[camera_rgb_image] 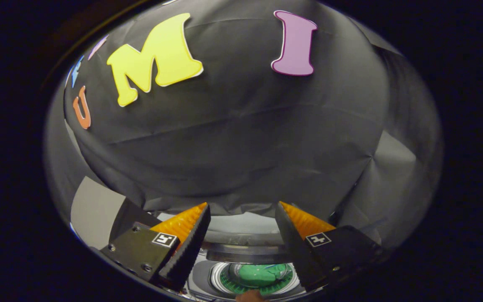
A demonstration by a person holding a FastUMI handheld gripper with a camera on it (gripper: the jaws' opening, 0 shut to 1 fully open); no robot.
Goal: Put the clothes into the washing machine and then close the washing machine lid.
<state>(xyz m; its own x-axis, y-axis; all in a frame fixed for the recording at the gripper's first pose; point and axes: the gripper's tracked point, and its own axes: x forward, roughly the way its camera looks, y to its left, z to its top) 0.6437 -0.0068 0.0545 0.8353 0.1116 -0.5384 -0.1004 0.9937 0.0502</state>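
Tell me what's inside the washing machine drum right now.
A green garment lies in the washing machine drum, seen between the open gripper fingers. The fingers cover the drum's sides, so anything else there is hidden.

Colours and patterns, gripper view. Booth wall (233,138): black cloth, faintly creased, across the upper and middle frame. Panel (94,209) at lower left: plain light grey. Washing machine (245,251) at bottom centre: grey-and-white body with a dark grey band above its opening. Drum (224,281): white ring around a green, apparently perforated or dotted interior. Clothes (260,273) inside the drum: solid bright green, unpatterned.
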